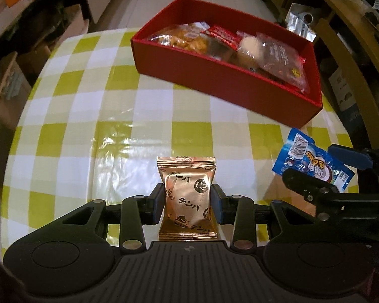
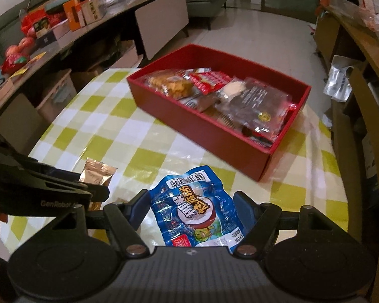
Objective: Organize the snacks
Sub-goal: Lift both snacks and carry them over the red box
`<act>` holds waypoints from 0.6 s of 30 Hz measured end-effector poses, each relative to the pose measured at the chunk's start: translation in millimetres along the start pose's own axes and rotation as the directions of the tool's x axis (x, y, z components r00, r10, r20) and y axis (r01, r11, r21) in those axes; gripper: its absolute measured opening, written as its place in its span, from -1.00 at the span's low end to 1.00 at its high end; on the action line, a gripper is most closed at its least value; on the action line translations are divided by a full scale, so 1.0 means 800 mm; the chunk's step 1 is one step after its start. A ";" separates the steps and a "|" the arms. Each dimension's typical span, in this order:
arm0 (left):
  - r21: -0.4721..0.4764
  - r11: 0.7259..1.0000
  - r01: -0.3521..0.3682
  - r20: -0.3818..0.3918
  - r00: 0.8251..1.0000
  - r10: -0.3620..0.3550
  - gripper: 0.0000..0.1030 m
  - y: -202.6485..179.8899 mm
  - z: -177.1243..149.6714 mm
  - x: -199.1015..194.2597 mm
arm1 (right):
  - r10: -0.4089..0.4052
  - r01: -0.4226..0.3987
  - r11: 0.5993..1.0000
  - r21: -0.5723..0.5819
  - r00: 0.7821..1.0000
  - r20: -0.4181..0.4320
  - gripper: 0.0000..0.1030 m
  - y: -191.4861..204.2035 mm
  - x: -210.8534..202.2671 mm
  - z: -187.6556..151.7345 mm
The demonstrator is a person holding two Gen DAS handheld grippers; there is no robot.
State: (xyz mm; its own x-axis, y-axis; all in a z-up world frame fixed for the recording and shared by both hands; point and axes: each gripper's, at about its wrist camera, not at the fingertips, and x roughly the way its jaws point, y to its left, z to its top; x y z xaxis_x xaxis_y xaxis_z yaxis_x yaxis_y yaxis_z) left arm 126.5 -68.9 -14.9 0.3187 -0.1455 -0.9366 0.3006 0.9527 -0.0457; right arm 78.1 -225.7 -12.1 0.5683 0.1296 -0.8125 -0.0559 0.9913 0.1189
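Checked table (image 1: 88,116) bears red box (image 1: 214,85).

"C2" on gold packet (image 1: 188,197); "GenRobot" on left gripper (image 2: 63,203)

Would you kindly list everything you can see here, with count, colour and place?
Gold snack packet: one, copper-gold, between the left fingers, above the table.
Blue snack packet: one, blue, between the right fingers.
Red box: one, red, far side of the table, holding several wrapped snacks.
Table: one, yellow-green and white checks.
Side counter: one, left of the table, cluttered with boxes.
Left hand-held gripper: black, shut on the gold packet.
Right hand-held gripper: black, around the blue packet.
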 end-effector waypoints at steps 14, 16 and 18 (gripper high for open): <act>0.021 0.999 -0.034 0.098 0.995 0.032 -0.10 -0.016 0.030 -0.016 | -0.027 0.026 1.000 0.014 0.998 0.063 0.56 -0.011 -0.013 0.022; 0.026 0.999 -0.036 0.107 0.994 0.033 -0.09 -0.020 0.035 -0.018 | -0.030 0.028 0.999 0.019 0.997 0.068 0.56 -0.014 -0.014 0.025; 0.031 0.999 -0.038 0.115 0.993 0.034 -0.09 -0.024 0.040 -0.018 | -0.035 0.033 0.999 0.024 0.997 0.075 0.56 -0.017 -0.014 0.029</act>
State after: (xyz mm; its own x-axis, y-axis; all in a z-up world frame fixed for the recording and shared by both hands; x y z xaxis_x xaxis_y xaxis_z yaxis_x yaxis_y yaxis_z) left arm 144.8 -93.2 10.2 0.4302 -0.1429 -0.8914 0.3161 0.9487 0.0005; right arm 91.1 -240.8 8.6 0.6299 0.0926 -0.7711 -0.0168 0.9943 0.1056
